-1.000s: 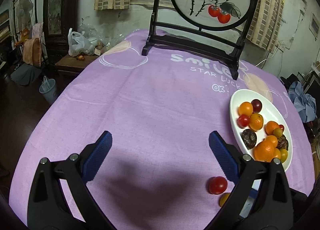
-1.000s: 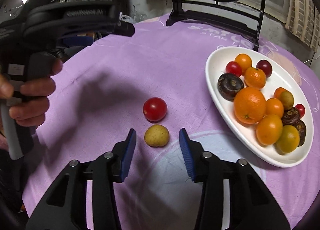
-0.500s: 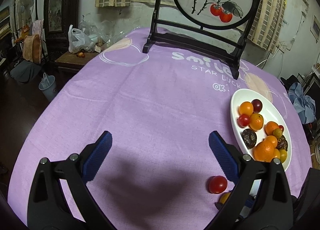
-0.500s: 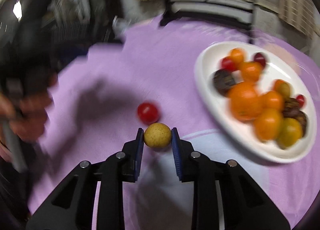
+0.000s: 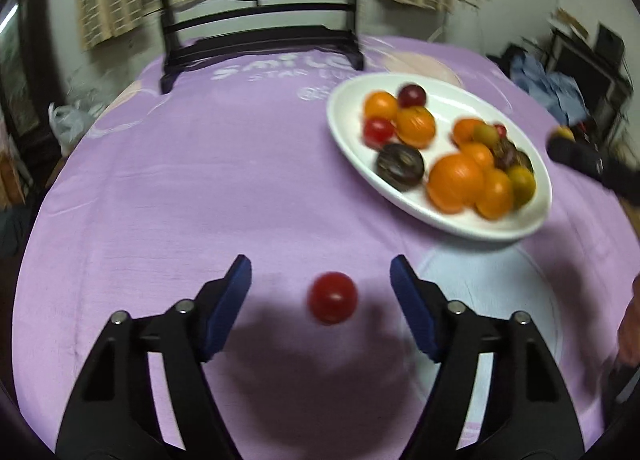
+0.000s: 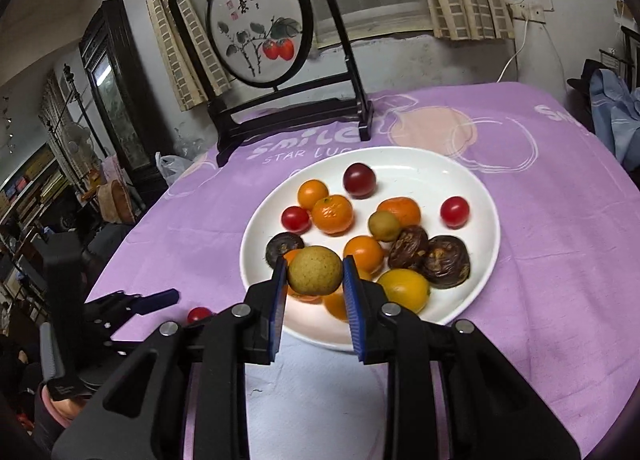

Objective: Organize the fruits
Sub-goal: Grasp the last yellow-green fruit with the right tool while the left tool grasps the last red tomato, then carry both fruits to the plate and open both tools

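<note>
Left gripper point(image 5: 320, 284) now brackets the loose red tomato point(image 5: 332, 303); right gripper carries the yellow-green fruit over the plate.

Left wrist view: a second ago the jaws stood wide over bare purple cloth point(image 5: 180, 187) with the tomato off to the right; now it lies on the cloth between the blue pads point(image 5: 230, 300), which have just been closing but do not touch it. White plate point(image 5: 440, 215) sits well apart, upper right. Judgement: pickup is imminent, not made.
Right wrist view: right gripper point(image 6: 315, 274) was open around the yellow-green fruit point(image 6: 315, 270) on the cloth; it now pinches it, lifted, above the near rim of the plate point(image 6: 484, 219). Judgement: release onto the plate is next, leaving only the tomato outstanding.
</note>
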Demonstrator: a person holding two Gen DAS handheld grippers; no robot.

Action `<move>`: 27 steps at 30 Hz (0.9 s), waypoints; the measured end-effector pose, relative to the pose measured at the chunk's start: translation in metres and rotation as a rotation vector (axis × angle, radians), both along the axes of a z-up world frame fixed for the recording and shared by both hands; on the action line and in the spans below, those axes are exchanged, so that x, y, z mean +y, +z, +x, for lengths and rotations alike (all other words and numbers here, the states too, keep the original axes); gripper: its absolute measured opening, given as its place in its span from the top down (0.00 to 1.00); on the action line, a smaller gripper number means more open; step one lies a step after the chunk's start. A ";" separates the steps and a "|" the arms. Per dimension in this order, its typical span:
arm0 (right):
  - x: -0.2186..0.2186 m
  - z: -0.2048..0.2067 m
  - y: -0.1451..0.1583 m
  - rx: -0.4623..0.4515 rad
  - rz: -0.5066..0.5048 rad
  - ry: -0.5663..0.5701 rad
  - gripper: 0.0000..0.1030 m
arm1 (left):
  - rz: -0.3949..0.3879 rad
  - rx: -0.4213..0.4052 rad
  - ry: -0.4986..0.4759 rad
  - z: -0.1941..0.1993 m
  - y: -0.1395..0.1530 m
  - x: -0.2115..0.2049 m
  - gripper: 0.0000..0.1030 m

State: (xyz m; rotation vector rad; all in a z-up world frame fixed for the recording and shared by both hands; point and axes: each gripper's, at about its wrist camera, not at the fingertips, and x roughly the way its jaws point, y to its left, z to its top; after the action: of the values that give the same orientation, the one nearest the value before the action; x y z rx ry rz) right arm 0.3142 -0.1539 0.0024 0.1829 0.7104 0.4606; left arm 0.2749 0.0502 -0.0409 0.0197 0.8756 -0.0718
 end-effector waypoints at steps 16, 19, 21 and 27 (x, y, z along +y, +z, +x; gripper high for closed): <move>0.002 -0.002 0.001 -0.010 -0.008 0.007 0.73 | 0.012 0.082 -0.013 0.009 -0.024 -0.003 0.67; 0.002 -0.002 0.001 -0.008 -0.006 0.008 0.73 | 0.010 0.080 -0.015 0.009 -0.024 -0.003 0.72; 0.002 -0.002 0.001 -0.007 -0.005 0.012 0.73 | 0.011 0.079 -0.016 0.008 -0.024 -0.003 0.72; 0.007 -0.010 0.003 -0.009 0.021 0.076 0.73 | 0.015 0.068 -0.007 0.004 -0.021 -0.003 0.72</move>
State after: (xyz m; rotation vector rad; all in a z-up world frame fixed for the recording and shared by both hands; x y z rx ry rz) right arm 0.3041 -0.1467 0.0055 0.1742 0.7061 0.5413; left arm 0.2791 0.0470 -0.0617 0.0341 0.9445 -0.0725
